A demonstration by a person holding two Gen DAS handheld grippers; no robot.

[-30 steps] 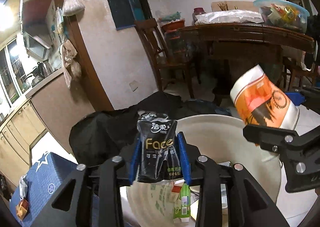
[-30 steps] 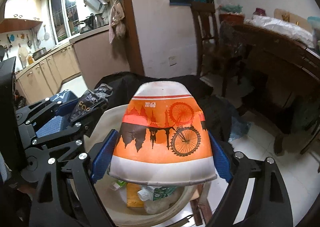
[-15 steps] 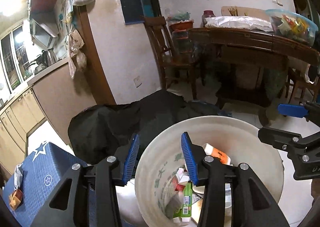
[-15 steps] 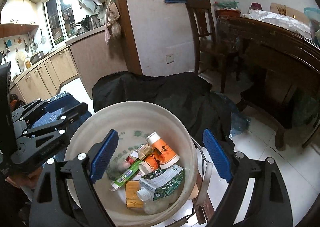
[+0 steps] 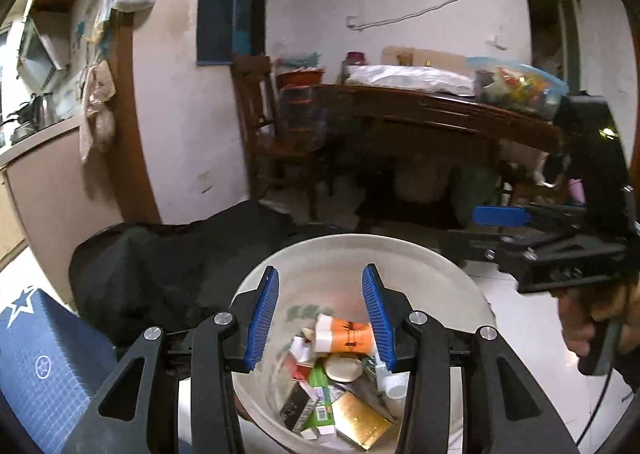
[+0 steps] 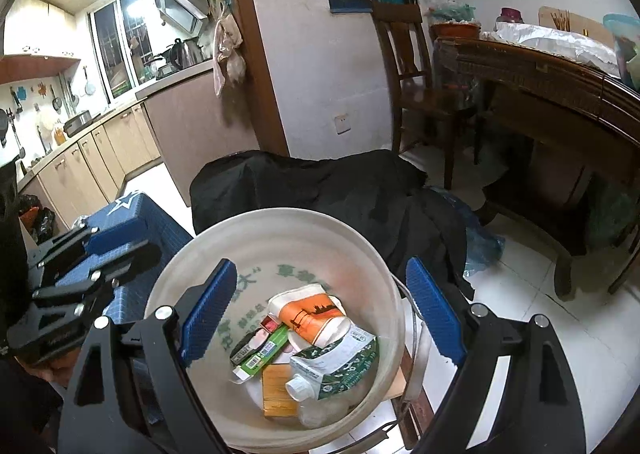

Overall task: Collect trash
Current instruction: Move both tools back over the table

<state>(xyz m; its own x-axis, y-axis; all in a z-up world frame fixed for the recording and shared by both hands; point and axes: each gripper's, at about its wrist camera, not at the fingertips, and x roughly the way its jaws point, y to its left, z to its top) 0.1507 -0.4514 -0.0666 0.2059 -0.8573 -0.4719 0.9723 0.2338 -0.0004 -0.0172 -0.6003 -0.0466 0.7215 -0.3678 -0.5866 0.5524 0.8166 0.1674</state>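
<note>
Right wrist, bucket (image 6: 372, 254), orange cup (image 6: 308, 314) inside

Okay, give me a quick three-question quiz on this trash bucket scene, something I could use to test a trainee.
1. True or false: the right gripper holds the orange paper cup.
2. Which lies in the white bucket? A) milk carton B) kettle C) shoe
3. Fill in: behind the bucket is draped a ____ cloth.

Key: 1 false, its jaws stand open and empty; 2 A; 3 black.
</note>
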